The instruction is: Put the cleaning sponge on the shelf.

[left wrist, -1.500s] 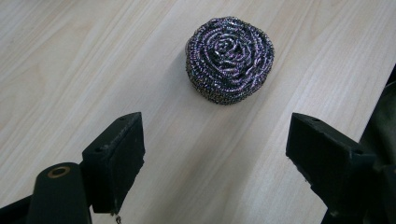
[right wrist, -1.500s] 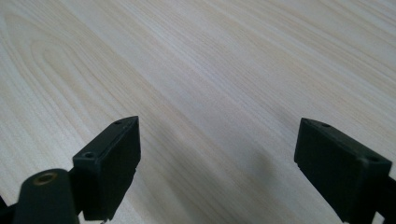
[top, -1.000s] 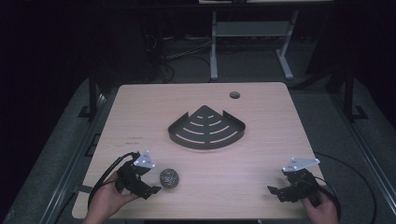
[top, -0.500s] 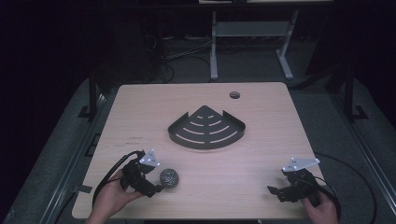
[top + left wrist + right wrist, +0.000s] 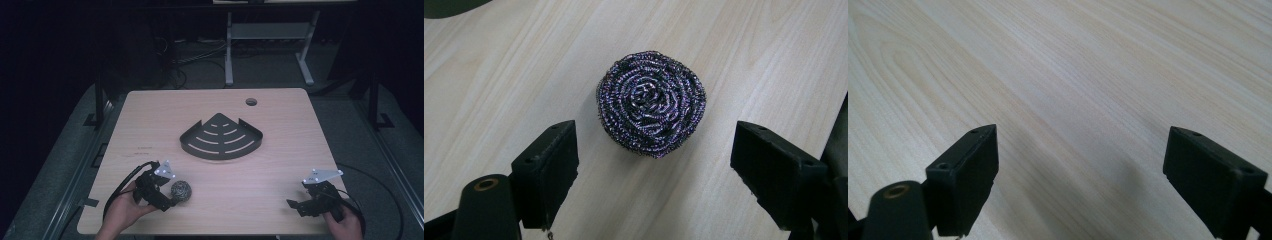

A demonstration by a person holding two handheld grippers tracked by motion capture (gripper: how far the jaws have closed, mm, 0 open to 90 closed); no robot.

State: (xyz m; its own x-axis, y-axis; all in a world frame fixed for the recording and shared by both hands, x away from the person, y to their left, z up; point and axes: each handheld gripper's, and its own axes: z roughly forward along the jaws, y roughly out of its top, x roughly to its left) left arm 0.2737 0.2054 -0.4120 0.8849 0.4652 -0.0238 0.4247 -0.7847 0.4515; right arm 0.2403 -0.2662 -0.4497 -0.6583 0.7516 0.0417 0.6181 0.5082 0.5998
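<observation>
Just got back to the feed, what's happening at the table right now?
The person's left tongs are open around a steel wool scrubber lying on the wooden table, jaws on either side and not yet touching it. The right tongs sit open over bare wood. A black corner caddy waits mid-table.

No legible text, label or number is seen; small dark marks on the tabletop cannot be read.

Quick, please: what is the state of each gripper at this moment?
Left gripper: open, jaws on either side of the steel scrubber, not touching it.
Right gripper: open, holding nothing, above the bare table.
</observation>
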